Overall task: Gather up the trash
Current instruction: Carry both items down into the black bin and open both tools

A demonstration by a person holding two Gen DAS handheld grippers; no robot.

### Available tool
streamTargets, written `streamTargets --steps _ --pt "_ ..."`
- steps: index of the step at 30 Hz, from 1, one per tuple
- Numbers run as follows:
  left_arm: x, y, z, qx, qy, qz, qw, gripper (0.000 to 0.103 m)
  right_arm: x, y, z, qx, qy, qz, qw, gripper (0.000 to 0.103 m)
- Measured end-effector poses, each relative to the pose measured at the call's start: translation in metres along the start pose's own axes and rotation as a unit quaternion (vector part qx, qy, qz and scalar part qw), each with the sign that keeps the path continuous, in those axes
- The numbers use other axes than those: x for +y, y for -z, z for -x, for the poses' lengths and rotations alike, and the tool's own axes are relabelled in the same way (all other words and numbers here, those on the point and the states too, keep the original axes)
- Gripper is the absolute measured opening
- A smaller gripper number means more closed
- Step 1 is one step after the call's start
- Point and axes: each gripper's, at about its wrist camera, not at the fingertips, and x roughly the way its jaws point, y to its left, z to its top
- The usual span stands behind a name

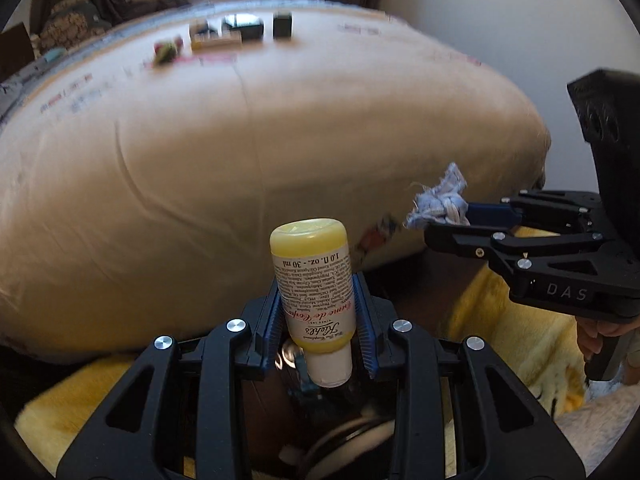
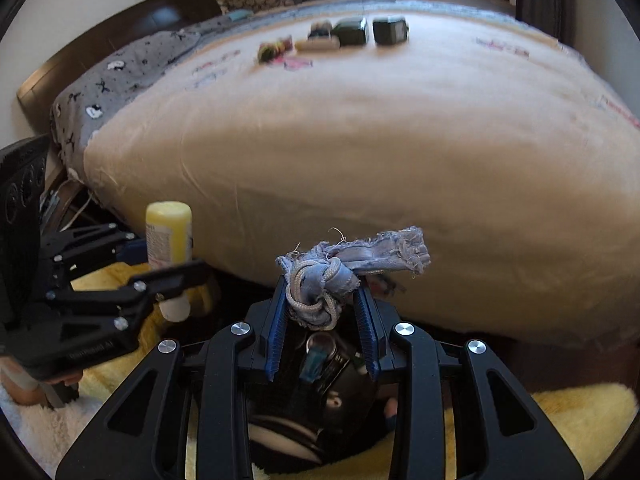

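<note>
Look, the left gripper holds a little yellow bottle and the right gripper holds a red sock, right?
Not quite. The left gripper does hold the little yellow bottle, but the right gripper holds a knotted scrap of pale blue cloth, not a red sock. The right wrist view shows it between the fingers.

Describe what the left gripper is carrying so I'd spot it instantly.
In front of the big beige-covered bed, over the yellow rug, the left gripper clamps a small bottle. It is yellow with a white cap and printed label, unlike the frayed blue cloth scrap in the right gripper.
</note>
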Motion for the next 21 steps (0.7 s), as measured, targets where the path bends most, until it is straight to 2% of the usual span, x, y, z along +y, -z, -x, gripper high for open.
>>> streamTargets --steps 4,11,16,21 --pt "0.005 0.019 -0.03 0.052 0.025 0.019 0.9982 0.031 0.0 0.016 -0.024 0.038 0.004 -0.012 0.999 0.033" --pt "0.014 0.034 -0.064 0.107 0.037 0.035 0.9929 0.03 -0.009 0.033 -0.059 0.1 -0.007 -0.042 0.994 0.033" --pt "0.012 0.043 -0.082 0.136 0.056 0.033 0.9886 0.029 -0.01 0.041 -0.071 0.118 -0.013 -0.05 0.992 0.034" --pt "0.01 0.044 -0.091 0.149 0.059 0.027 0.9867 0.029 -0.014 0.043 -0.074 0.125 -0.016 -0.055 0.99 0.036"
